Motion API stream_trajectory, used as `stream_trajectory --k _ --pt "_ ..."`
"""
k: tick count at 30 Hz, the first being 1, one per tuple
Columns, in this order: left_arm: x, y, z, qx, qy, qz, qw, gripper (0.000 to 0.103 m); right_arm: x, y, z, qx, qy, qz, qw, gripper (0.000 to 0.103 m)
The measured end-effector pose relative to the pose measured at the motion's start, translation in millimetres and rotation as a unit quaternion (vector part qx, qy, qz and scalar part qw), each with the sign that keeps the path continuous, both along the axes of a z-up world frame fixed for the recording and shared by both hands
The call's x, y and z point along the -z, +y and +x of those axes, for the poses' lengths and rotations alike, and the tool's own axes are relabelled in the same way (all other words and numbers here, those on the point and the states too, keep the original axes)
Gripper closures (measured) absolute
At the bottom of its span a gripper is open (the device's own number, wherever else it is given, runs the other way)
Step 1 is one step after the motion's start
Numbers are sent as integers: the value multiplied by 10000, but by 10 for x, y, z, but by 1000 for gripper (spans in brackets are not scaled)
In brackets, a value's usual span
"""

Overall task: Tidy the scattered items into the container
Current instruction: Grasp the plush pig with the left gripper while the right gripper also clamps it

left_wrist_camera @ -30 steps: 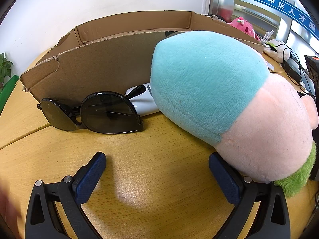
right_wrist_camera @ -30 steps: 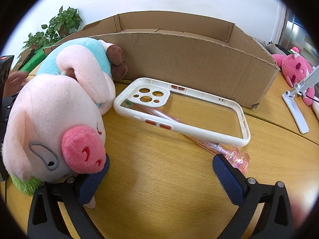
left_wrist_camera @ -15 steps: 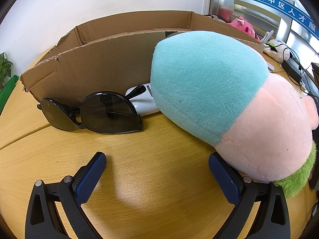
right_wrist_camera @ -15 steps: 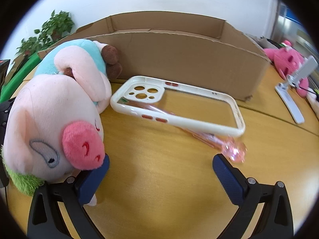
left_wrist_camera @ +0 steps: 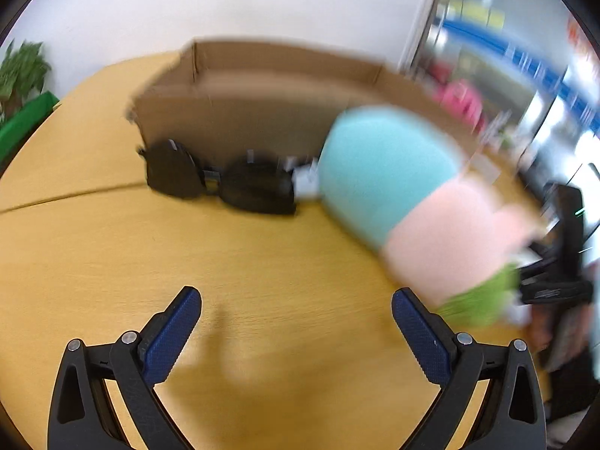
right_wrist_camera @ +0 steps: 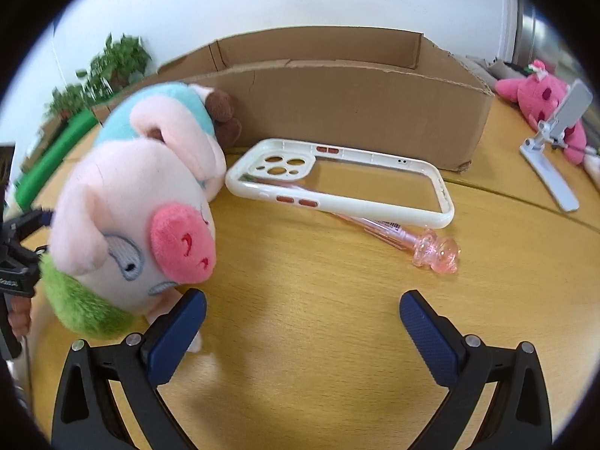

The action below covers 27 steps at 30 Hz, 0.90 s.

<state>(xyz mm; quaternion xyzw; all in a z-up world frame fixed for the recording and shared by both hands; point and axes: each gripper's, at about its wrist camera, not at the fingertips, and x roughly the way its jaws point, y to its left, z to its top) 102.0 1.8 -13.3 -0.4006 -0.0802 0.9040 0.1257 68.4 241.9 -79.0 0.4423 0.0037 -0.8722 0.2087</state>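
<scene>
Left gripper (left_wrist_camera: 296, 311): held wide apart, nothing gripped.
Right gripper (right_wrist_camera: 303, 311): spread, unloaded; plush pig (right_wrist_camera: 138, 210) touched by left finger.
Cardboard box (right_wrist_camera: 356, 112): front wall edged by phone case (right_wrist_camera: 337, 183).

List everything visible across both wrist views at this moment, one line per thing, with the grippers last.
cardboard box: 1, brown, open-topped, at the back of the table
plush pig: 1, pink with teal body and green tuft, lying in front of the box
sunglasses: 1, black, against the box front
phone case: 1, white with clear back, lying over the pen
pen: 1, clear pink, partly under the case
pink plush toy: 1, right of the box
phone stand: 1, white
plants: green, far left
table: 1, wooden
left gripper: open
right gripper: open
</scene>
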Motion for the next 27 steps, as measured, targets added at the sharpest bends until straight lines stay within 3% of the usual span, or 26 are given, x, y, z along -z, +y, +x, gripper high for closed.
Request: stream_trajectory --k 3,6,8,10,13,15,22,27 --pt "-278 70 38 94 300 532 9981 0 -46 168 -8 -56 -191 -803 9966 0" --pt "-291 273 -173 476 15 1011 9937 0 -115 311 12 -193 -348 -1711 9844 0" --pt "-184 474 -402 609 -325 927 9933 0 -175 382 52 -279 -297 -2080 9773 0" --pt "-38 664 -574 692 -580 623 9940 3 -243 406 97 -287 -112 -2068 9779 0" --pt "92 750 -664 805 -804 986 9886 5 -332 376 198 -381 206 -1860 9816 0" --pt "115 759 -630 845 -793 969 9885 9 -356 336 224 -461 286 -1773 9827 0" --pt "136 638 -342 1213 -830 1182 9821 32 -364 294 211 -696 100 -2054 9761 0" --pt "89 634 -63 1494 -782 1160 9788 33 -380 343 197 -711 57 -2426 9675 0"
